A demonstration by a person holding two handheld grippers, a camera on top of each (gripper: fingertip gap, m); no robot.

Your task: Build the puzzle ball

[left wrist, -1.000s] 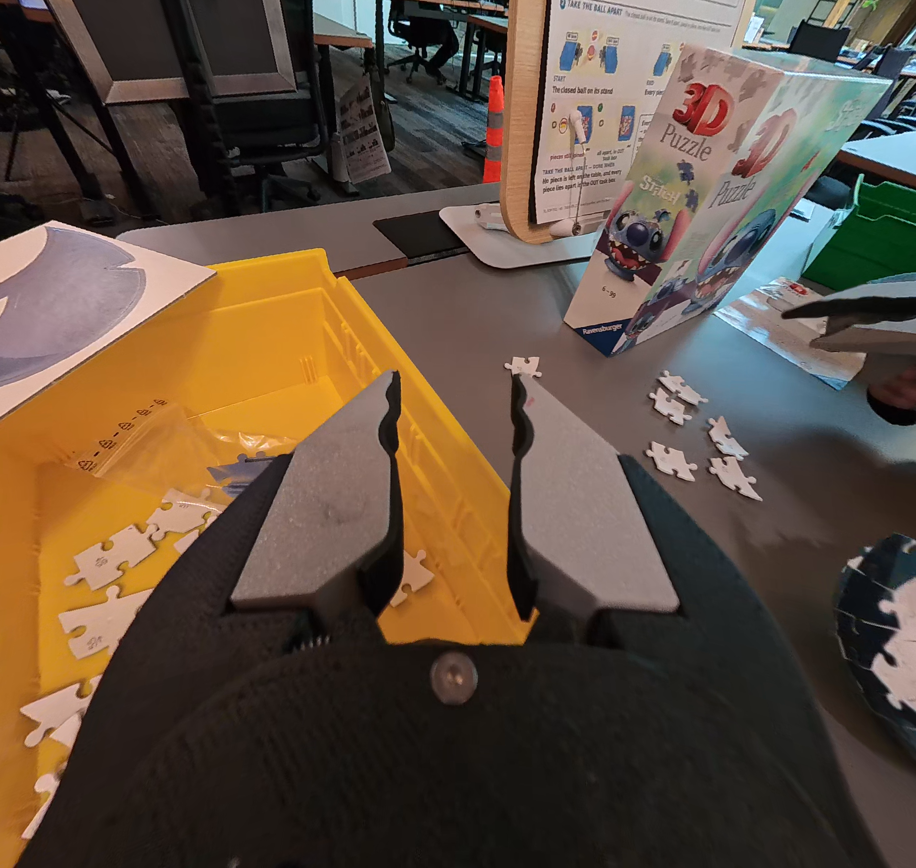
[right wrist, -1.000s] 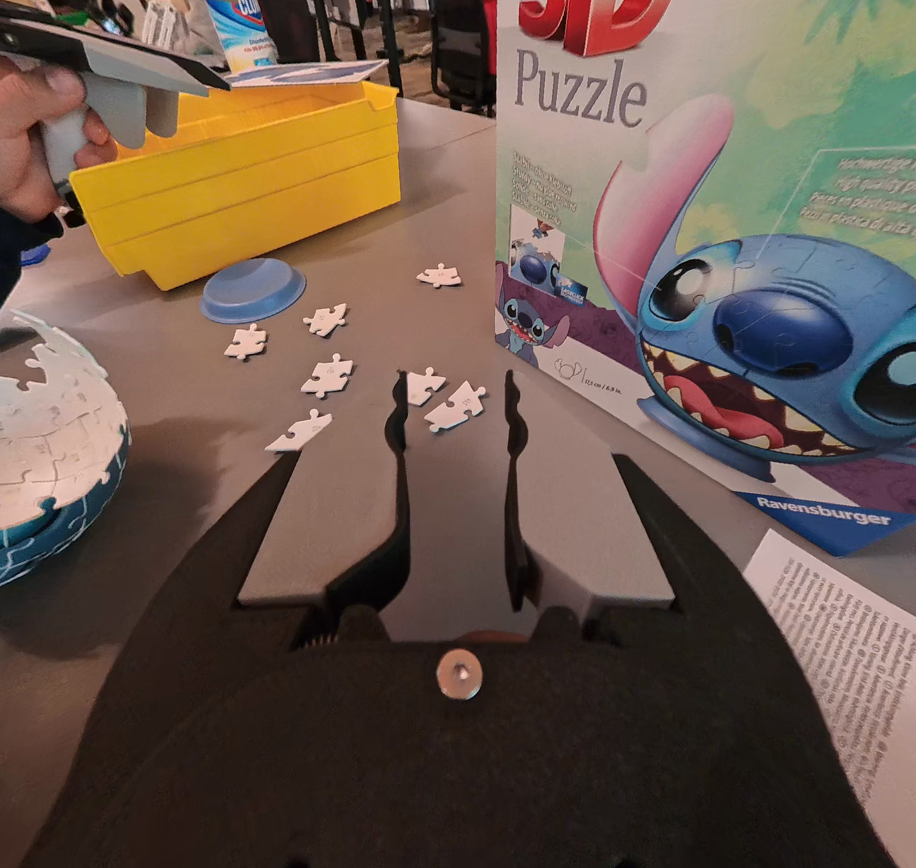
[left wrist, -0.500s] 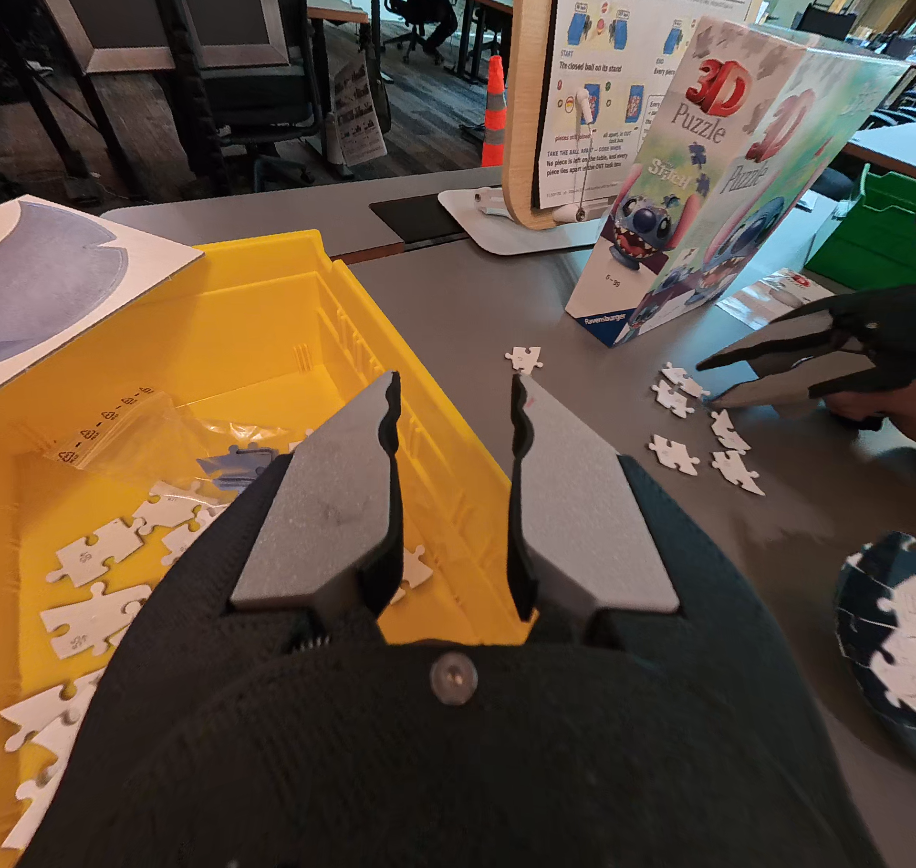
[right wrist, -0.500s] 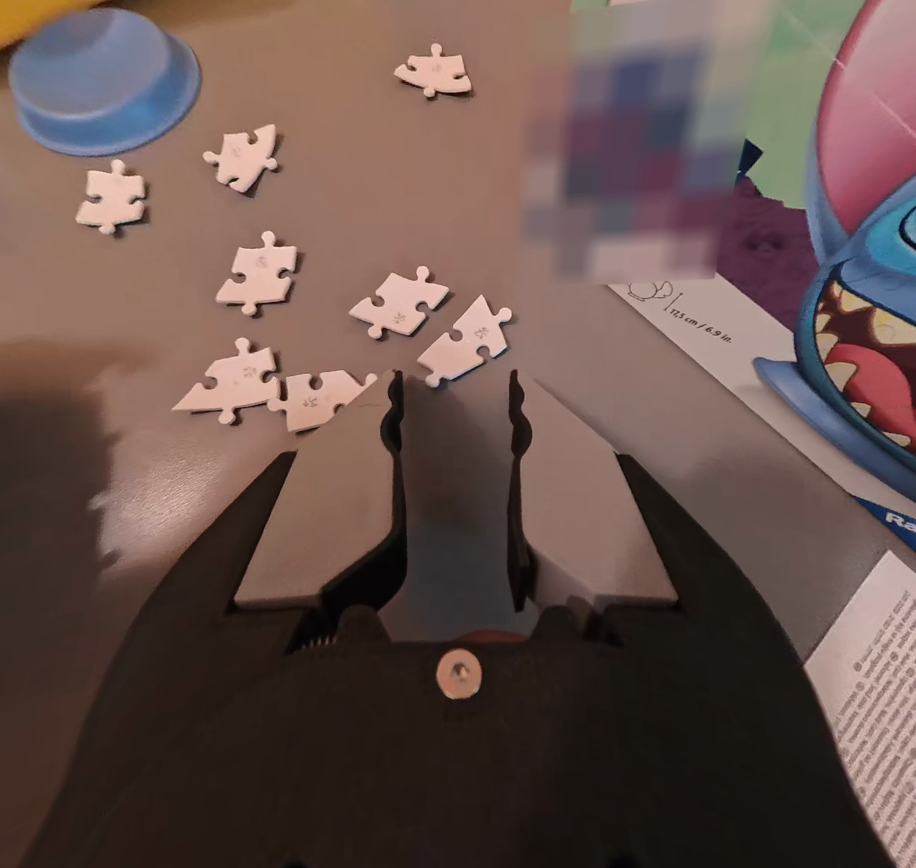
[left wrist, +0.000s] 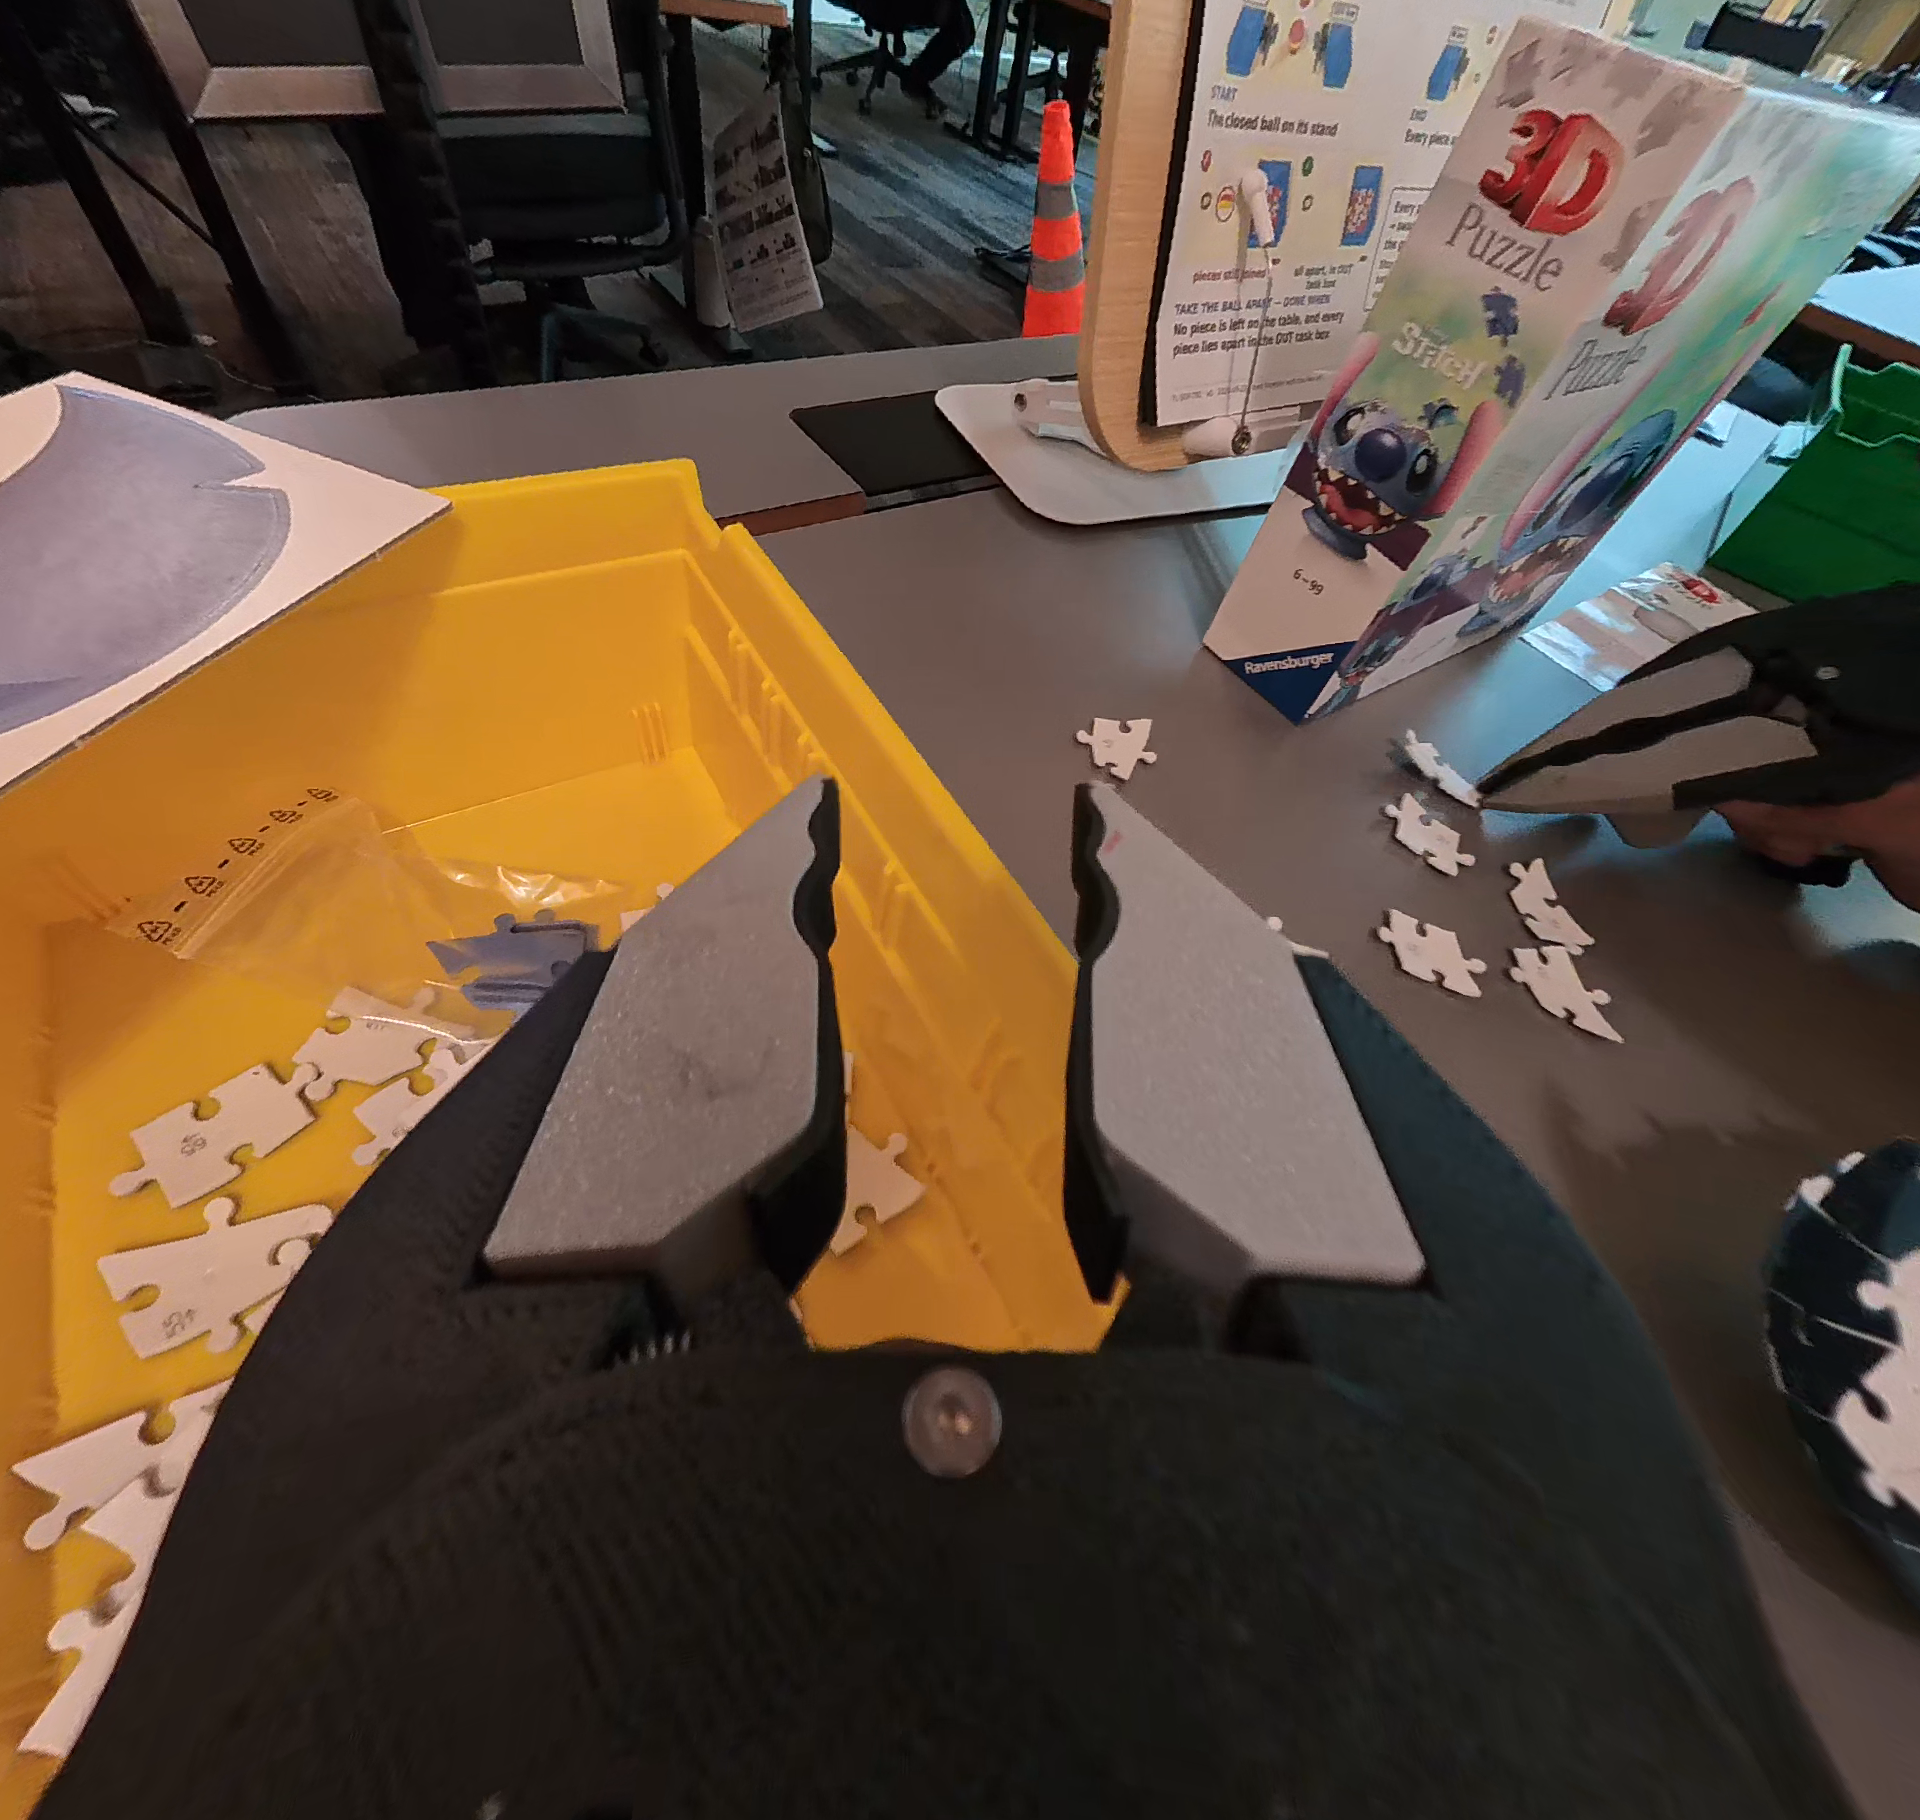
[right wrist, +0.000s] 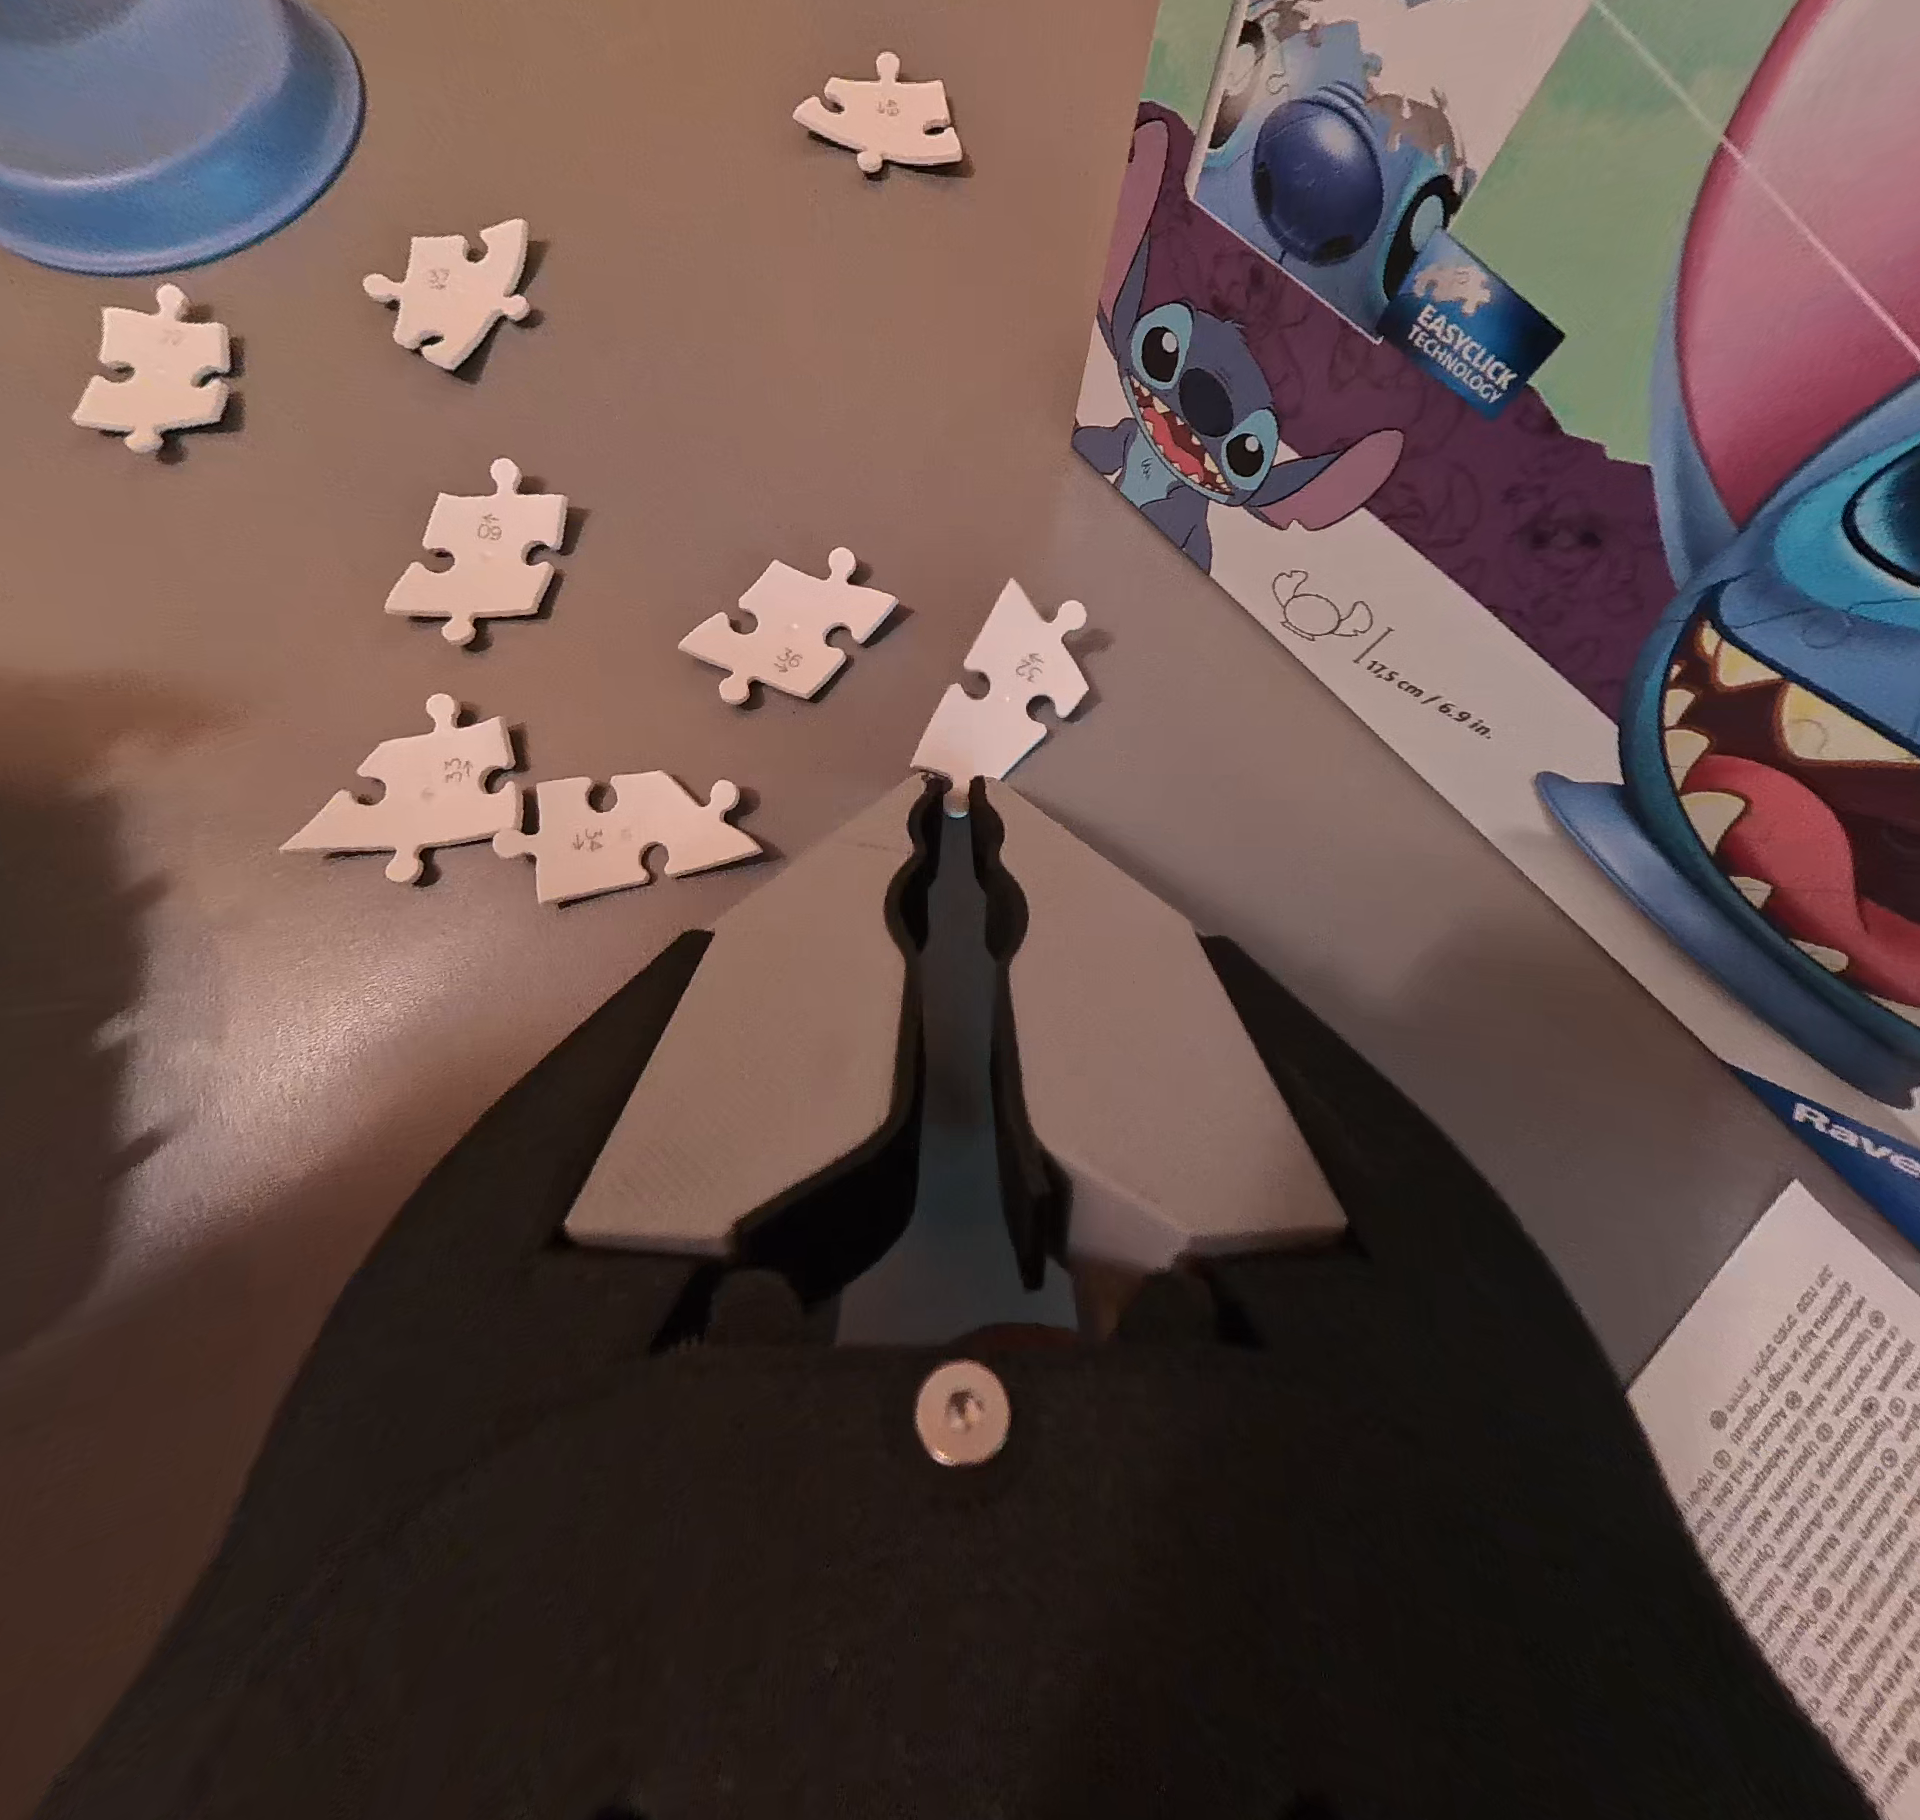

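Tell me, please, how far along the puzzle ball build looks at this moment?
Part of the puzzle ball is assembled, with gaps showing. In hand: the right gripper is shut on the edge of one white piece on the table. The left gripper hangs open over the yellow bin. Left: seven loose pieces on the table, and more in the bin.

To your left sits the bin (left wrist: 914, 835) with pieces (left wrist: 208, 1136) in it; loose pieces (right wrist: 478, 549) lie on the table (left wrist: 1039, 607) between it and the box (left wrist: 1558, 368), ball (left wrist: 1849, 1355) nearest right.
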